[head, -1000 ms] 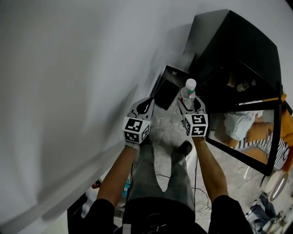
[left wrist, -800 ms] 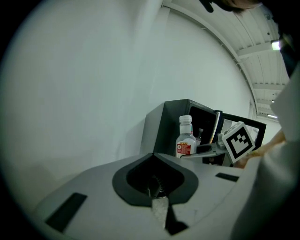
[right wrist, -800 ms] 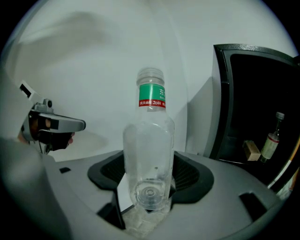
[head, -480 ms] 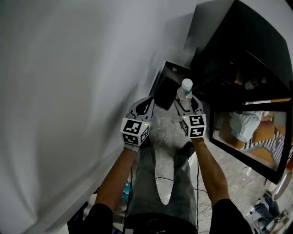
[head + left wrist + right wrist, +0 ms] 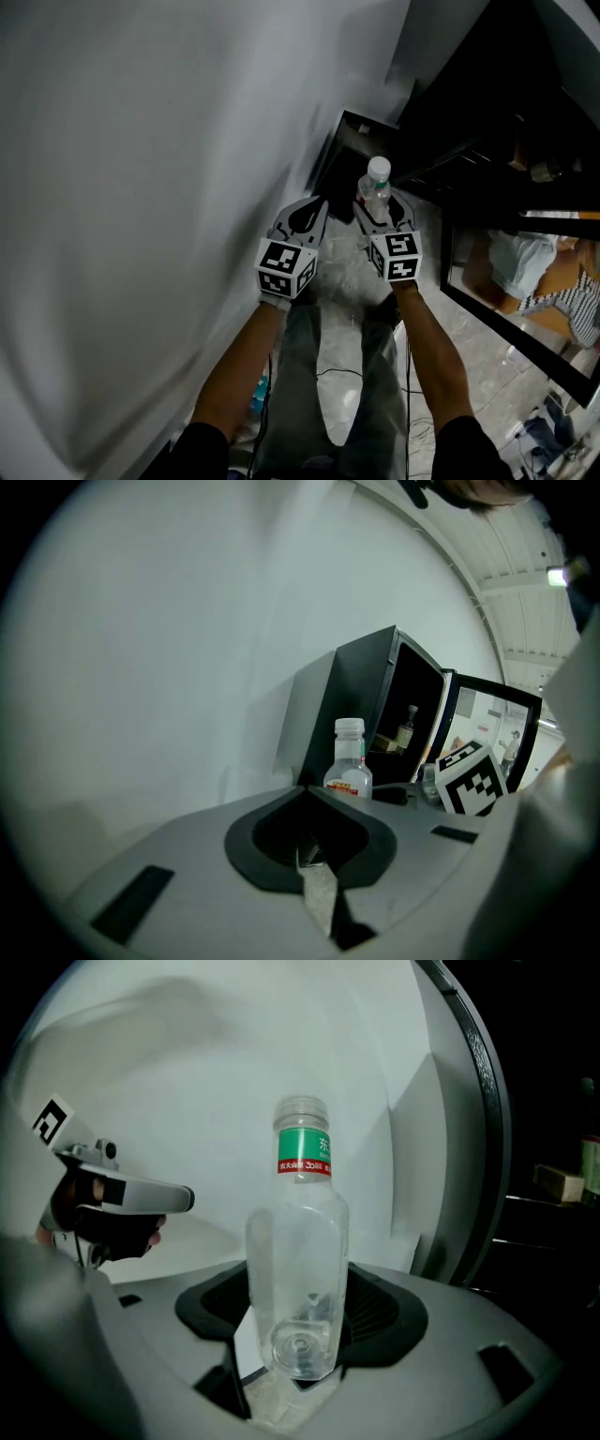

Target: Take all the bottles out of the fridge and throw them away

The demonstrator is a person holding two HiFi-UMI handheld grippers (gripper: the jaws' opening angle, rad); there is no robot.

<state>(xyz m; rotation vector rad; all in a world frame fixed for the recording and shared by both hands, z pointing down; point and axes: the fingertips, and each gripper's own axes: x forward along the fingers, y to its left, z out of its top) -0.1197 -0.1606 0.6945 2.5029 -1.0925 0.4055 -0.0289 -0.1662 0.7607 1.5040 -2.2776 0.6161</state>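
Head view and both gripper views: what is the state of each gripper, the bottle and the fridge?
Bottle, upright, capped, looks empty.
Right gripper, shut on the bottle.
Left gripper, shut, empty.
Fridge, door open.
Second bottle, standing on a fridge shelf.

Left tool [image 5: 313, 204] and right tool [image 5: 377, 208] have sunk; the bottle [image 5: 376, 184] rides lower.

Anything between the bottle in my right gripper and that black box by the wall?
Nothing visible. The clear plastic bottle, held in the right gripper, hangs just short of the black box; the shut left gripper is off to one side.
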